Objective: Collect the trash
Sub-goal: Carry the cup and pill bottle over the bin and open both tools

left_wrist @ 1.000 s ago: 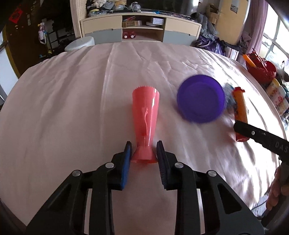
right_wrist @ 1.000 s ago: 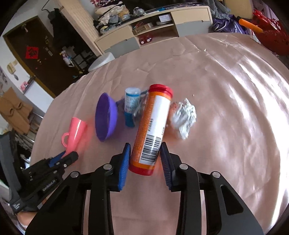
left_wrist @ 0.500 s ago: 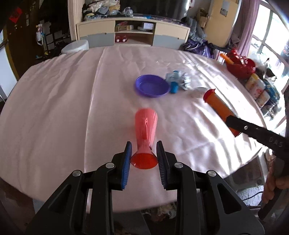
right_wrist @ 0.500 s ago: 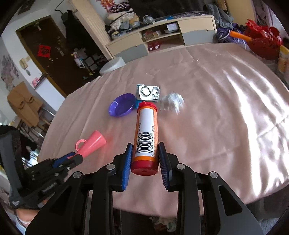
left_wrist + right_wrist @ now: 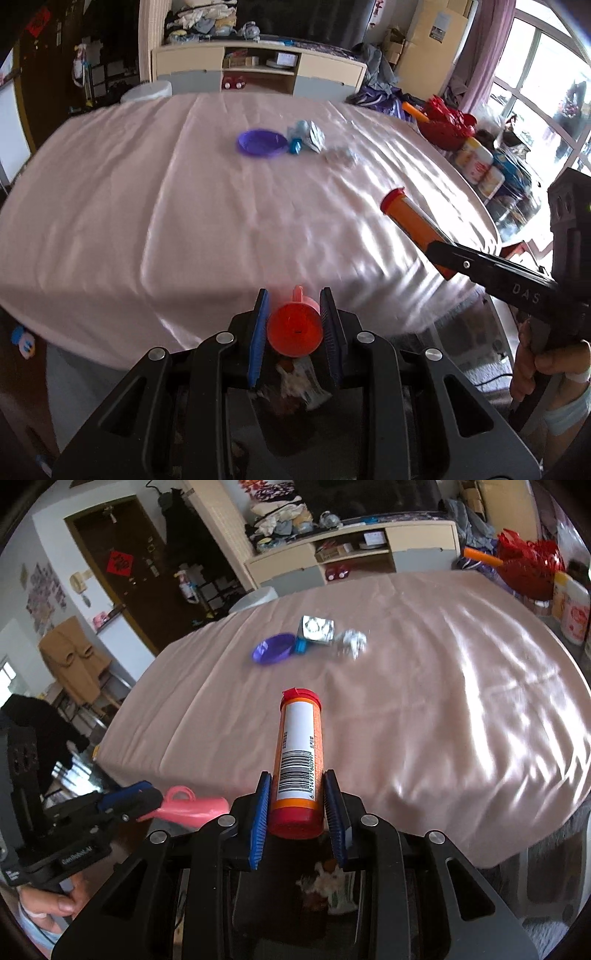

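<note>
Bin (image 5: 325, 890) with scraps sits directly below both claws, past table (image 5: 184, 206) edge. Our left gripper (image 5: 294, 325) clamps pink cup (image 5: 294, 326) by base, long axis pointing away from us. Our right gripper (image 5: 295, 805) pinches orange tube (image 5: 300, 764) at bottom end, cap forward. We judge both are near release, left nearer.

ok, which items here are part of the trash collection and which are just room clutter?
Job:
- pink cup, clamped in left gripper
- orange tube, clamped in right gripper
- purple lid, blister pack, foil ball on the table
- bin with rubbish below

Clutter:
- red basket
- shelf unit
</note>
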`<state>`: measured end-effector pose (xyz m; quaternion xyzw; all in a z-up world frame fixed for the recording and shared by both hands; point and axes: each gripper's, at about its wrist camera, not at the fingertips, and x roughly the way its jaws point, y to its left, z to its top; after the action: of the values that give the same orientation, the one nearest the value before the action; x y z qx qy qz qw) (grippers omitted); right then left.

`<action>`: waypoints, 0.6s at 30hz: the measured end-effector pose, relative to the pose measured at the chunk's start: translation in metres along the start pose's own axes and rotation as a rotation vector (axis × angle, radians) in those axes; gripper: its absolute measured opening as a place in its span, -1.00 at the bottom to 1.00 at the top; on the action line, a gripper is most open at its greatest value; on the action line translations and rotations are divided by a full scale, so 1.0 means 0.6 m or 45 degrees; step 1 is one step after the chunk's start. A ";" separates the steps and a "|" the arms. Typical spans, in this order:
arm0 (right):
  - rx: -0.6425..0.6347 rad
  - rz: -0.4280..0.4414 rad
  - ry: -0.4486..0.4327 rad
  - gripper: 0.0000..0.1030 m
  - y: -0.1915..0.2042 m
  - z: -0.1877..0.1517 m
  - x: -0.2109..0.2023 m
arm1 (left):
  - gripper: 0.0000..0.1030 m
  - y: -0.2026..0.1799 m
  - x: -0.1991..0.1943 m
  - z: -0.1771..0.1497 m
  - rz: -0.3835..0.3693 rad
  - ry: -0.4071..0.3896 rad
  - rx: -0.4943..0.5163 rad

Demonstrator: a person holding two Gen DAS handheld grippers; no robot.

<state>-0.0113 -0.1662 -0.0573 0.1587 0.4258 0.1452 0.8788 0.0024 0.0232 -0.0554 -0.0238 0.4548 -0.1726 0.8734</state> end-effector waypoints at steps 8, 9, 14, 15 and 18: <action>0.032 0.019 0.099 -0.42 -0.021 -0.076 0.018 | -0.49 -0.012 0.039 -0.094 -0.048 0.129 -0.052; 0.034 0.021 0.121 -0.42 -0.021 -0.086 0.024 | -0.49 -0.013 0.044 -0.102 -0.044 0.140 -0.055; 0.018 -0.022 0.193 -0.42 -0.010 -0.118 0.043 | -0.49 -0.015 0.060 -0.132 -0.015 0.179 -0.045; 0.010 -0.041 0.216 -0.42 -0.010 -0.125 0.050 | -0.49 -0.014 0.064 -0.137 -0.010 0.186 -0.046; -0.007 -0.073 0.267 -0.42 -0.007 -0.138 0.068 | -0.49 -0.008 0.077 -0.153 -0.008 0.215 -0.067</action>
<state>-0.0523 -0.1413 -0.1361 0.1281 0.5195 0.1370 0.8336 -0.0484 0.0142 -0.1441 -0.0334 0.5311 -0.1646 0.8305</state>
